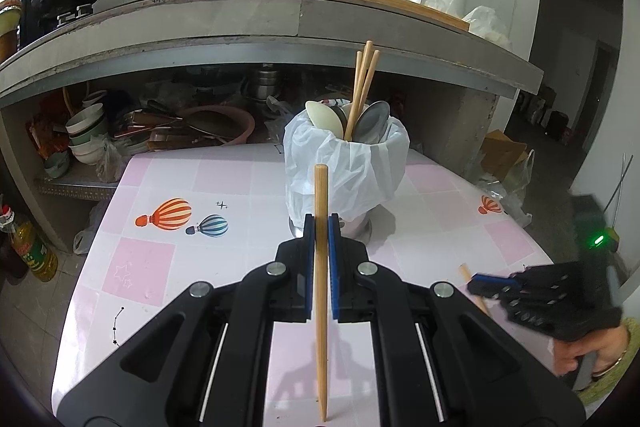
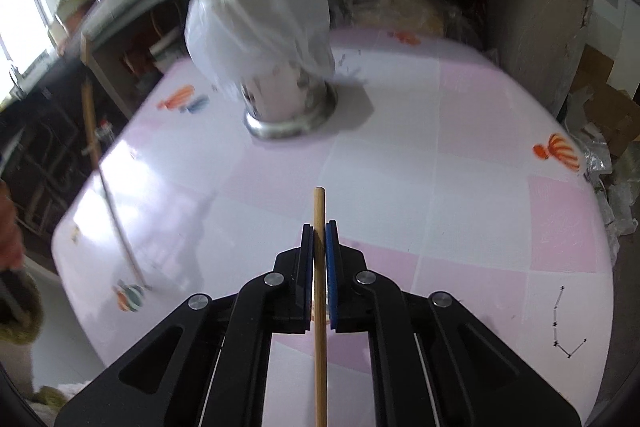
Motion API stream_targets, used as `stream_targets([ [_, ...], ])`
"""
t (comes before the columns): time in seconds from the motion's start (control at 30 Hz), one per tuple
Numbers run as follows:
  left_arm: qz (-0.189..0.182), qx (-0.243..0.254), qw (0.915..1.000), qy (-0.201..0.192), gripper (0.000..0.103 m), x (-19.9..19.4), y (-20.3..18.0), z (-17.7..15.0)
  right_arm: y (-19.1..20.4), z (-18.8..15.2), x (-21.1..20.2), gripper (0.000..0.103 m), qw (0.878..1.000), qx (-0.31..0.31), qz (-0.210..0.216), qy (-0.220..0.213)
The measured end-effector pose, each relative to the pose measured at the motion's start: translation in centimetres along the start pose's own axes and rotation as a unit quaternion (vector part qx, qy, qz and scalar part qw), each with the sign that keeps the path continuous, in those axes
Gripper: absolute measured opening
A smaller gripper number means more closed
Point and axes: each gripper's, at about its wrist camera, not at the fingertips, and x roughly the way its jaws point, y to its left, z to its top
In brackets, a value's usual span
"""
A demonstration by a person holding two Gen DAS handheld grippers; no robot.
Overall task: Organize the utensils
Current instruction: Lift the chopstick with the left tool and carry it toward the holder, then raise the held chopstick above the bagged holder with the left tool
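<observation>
My left gripper [image 1: 320,225] is shut on a wooden chopstick [image 1: 321,187] that stands almost upright, its thin tip on the table near the lower edge of the left wrist view. Beyond it stands the metal utensil holder [image 1: 346,171], lined with a white plastic bag and holding three chopsticks [image 1: 362,87] and spoons [image 1: 374,123]. My right gripper [image 2: 319,233] is shut on a second chopstick [image 2: 319,207], held above the table. In the left wrist view the right gripper [image 1: 474,281] shows at the right edge. The holder [image 2: 272,39] looks blurred in the right wrist view.
The table [image 1: 152,267] has a pink and white checked cover with balloon prints. Behind it a concrete counter [image 1: 256,23] carries pots, bottles and a white cooker, with bowls stacked underneath. An oil bottle [image 1: 30,251] stands on the floor at left. A cardboard box [image 1: 502,151] sits at right.
</observation>
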Motion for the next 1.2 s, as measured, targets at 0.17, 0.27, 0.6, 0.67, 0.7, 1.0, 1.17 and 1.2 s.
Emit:
stream_targets([
  [0.17, 0.000, 0.004, 1.0000, -0.004, 0.005, -0.4, -0.4, 0.3, 0.3, 0.9, -3.9, 0.006, 0.999, 0.003, 0.014, -0.046],
  [0.27, 0.001, 0.007, 1.0000, -0.006, 0.005, -0.6, -0.5, 0.4, 0.4, 1.3, -6.2, 0.006, 0.997, 0.003, 0.021, -0.072],
  [0.6, 0.003, 0.019, 0.9997, -0.014, 0.005, -1.3, -1.1, 0.8, 0.2, 2.0, -11.2, 0.006, 0.991, 0.007, 0.030, -0.131],
  [0.67, 0.004, 0.022, 0.9996, -0.015, 0.005, -1.4, -1.2, 0.8, 0.2, 2.1, -11.8, 0.006, 0.990, 0.006, 0.032, -0.138],
  [0.7, 0.005, 0.023, 0.9996, -0.015, 0.005, -1.5, -1.3, 0.8, 0.3, 2.1, -12.0, 0.006, 0.989, 0.005, 0.032, -0.141],
  [1.0, 0.010, 0.029, 0.9993, -0.021, 0.005, -2.0, -1.5, 0.9, 0.7, 2.4, -13.4, 0.006, 0.986, 0.004, 0.038, -0.163],
  [1.17, 0.013, 0.031, 0.9991, -0.025, 0.005, -2.3, -1.6, 1.1, 0.6, 2.6, -13.8, 0.006, 0.985, 0.005, 0.043, -0.169],
  [1.2, 0.014, 0.032, 0.9991, -0.026, 0.005, -2.4, -1.6, 1.1, 0.7, 2.6, -13.9, 0.006, 0.985, 0.005, 0.043, -0.170],
])
